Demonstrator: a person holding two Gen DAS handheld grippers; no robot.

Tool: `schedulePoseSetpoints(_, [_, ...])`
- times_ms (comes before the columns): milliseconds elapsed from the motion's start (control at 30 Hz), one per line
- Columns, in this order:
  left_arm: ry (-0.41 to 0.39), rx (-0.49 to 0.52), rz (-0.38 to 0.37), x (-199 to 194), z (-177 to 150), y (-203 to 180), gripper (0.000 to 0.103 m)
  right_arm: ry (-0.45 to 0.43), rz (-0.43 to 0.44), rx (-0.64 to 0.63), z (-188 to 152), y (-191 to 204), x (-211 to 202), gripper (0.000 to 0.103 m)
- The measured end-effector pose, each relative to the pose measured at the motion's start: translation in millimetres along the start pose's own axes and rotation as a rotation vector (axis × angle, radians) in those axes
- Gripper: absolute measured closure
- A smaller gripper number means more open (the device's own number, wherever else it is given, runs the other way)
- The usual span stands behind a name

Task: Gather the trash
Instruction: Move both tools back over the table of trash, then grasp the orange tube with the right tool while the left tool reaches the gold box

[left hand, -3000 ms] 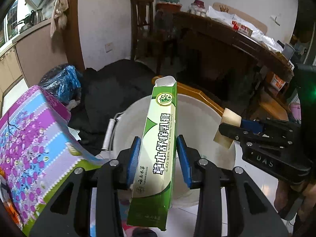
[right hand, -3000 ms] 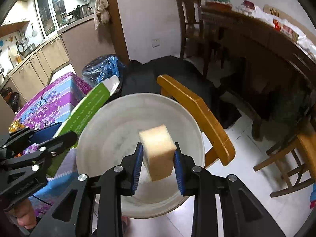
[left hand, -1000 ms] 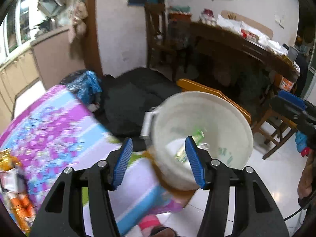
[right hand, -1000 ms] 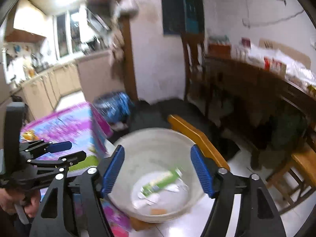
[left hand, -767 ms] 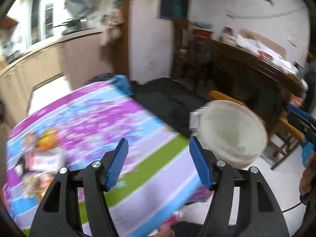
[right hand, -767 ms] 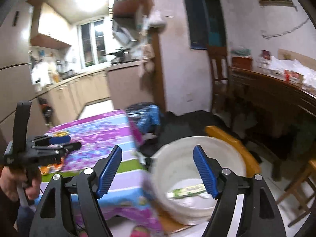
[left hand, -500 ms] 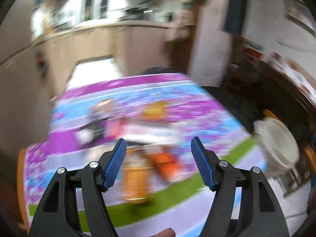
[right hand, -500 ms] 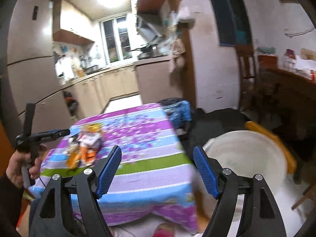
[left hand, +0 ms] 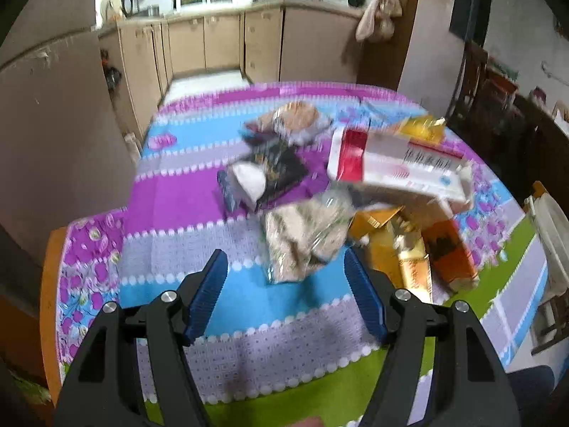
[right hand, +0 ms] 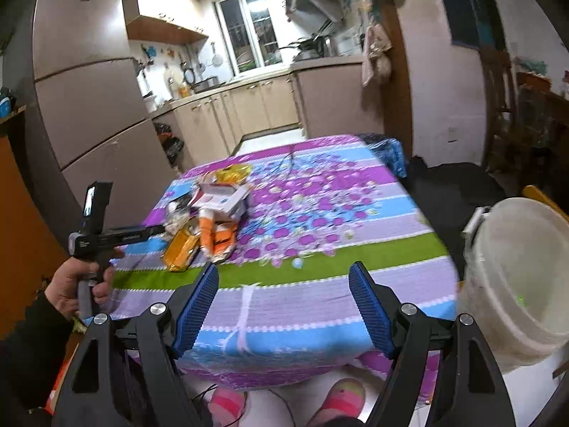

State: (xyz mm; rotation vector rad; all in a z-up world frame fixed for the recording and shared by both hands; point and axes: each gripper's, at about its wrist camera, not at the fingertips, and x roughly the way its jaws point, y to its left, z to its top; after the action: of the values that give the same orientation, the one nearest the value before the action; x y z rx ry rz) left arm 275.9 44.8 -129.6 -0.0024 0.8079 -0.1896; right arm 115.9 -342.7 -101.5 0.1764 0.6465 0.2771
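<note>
I see the trash (left hand: pixel 359 195) piled on the counter (left hand: pixel 199 206): a white-and-red box (left hand: pixel 394 169) on top, a crinkled clear bag (left hand: pixel 306 238) nearest me, orange cartons (left hand: pixel 426 249) at its right, a dark packet (left hand: pixel 277 167) behind. My left hand-held gripper (left hand: pixel 284 295) hangs above the near side of the pile, jaws wide, nothing between them. My right hand-held gripper (right hand: pixel 282 306) is wide and empty too, over the counter's edge. The white bucket (right hand: pixel 515 284) stands off the counter's right end, well apart from the pile.
</note>
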Motion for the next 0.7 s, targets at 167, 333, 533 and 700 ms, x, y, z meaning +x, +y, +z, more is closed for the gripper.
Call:
schedulePoseSetpoints(167, [-0.022, -0.028, -0.168, -27.1, -20.3, -22.4, 0.038, 0.086, 0.103, -0.052, 5.8, 29.7, 50.9, 0.041])
schedulePoseSetpoints(333, [0.041, -0.062, -0.19, -6.5, -30.6, -29.7, 0.04, 0.173, 0.175, -0.119, 27.5, 80.9, 121.0, 0.059])
schedulePoseSetpoints(533, [0.061, -0.038, -0.179, 9.9, -30.8, -35.2, 0.041, 0.249, 0.133, -0.159, 44.3, 107.5, 179.1, 0.06])
schedulePoseSetpoints(700, [0.088, -0.016, -0.186, 22.6, -30.7, -42.0, 0.058, 0.312, 0.133, -0.144, 47.3, 107.1, 208.5, 0.07])
